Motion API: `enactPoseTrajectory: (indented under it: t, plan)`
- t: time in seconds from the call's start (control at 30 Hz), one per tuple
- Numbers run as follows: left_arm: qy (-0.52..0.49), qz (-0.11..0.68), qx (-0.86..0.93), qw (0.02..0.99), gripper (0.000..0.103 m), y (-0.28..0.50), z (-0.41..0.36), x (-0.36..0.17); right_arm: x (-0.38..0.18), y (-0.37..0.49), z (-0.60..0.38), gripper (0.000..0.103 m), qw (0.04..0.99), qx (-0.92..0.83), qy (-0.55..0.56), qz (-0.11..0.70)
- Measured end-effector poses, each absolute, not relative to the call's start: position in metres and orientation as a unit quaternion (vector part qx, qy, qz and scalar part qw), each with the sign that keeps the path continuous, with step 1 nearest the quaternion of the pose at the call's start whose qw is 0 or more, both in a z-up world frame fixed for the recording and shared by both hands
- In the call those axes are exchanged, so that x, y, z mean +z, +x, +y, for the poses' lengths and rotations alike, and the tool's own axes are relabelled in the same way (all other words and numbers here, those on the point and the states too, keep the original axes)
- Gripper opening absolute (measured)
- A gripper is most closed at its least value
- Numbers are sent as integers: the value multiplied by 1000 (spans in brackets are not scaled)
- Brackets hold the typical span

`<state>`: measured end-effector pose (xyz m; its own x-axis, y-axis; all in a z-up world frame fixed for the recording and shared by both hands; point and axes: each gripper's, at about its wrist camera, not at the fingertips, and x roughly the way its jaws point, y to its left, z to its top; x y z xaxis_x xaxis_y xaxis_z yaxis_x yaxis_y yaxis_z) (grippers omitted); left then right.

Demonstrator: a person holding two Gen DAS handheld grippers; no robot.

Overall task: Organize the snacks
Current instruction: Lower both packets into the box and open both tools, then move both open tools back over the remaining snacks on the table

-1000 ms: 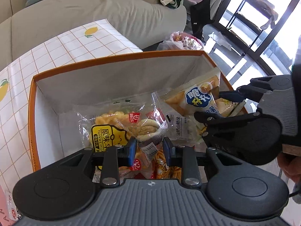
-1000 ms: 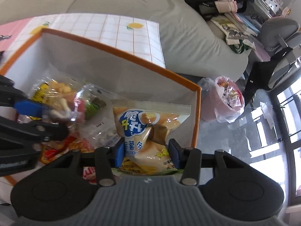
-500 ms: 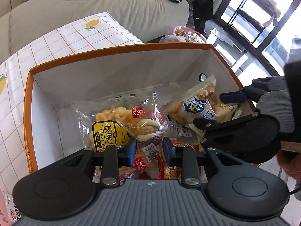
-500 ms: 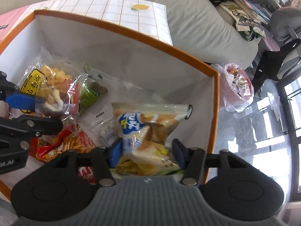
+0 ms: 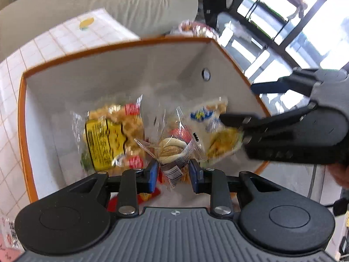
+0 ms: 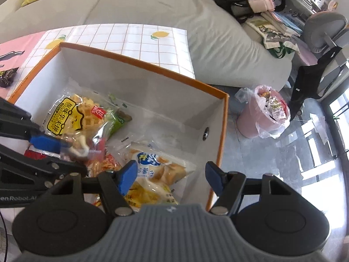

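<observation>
Now your left gripper [image 5: 173,172] is pinching a clear snack packet [image 5: 172,152] over the box [image 6: 220,131]; your right gripper [image 6: 171,174] is hanging released above it

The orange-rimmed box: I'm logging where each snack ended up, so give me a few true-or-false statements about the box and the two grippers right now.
1. The right gripper is clamped on the potato-stick bag. False: its jaws stand wide apart and the bag lies in the box.
2. The waffle snack bag lies inside the box. True.
3. The left gripper has a small clear packet between its fingers. True.
4. The pink bin stands on the tablecloth. False: it stands on the floor beside the box.
</observation>
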<state>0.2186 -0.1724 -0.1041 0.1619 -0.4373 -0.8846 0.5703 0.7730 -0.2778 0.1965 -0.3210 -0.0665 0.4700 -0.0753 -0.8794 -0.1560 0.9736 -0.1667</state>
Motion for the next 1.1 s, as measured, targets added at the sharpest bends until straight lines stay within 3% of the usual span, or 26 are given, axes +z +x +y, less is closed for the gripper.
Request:
enactPoseTrajectory:
  t: [0.2,0.57,0.83,0.9,1.1]
  plan:
    - [73,609,-324,721,33,224,-172,-115,-68,189,-321,66,853,31,-93,513]
    - [97,631,-271,720,36,232,-172,-129,-78,187,-312,66,846,36,-78,526]
    - [89,628,-257,729,54,228,-165,-126,-80,188,-301,68,841,39,-77,534]
    - [83,627,-253,732,61,227,-161,-122,-80,187,-300,72,840,37,-77,535]
    - [84,598,-261,753,64,214,-147,-93,-75,184,-298,79,842,21,-78,533]
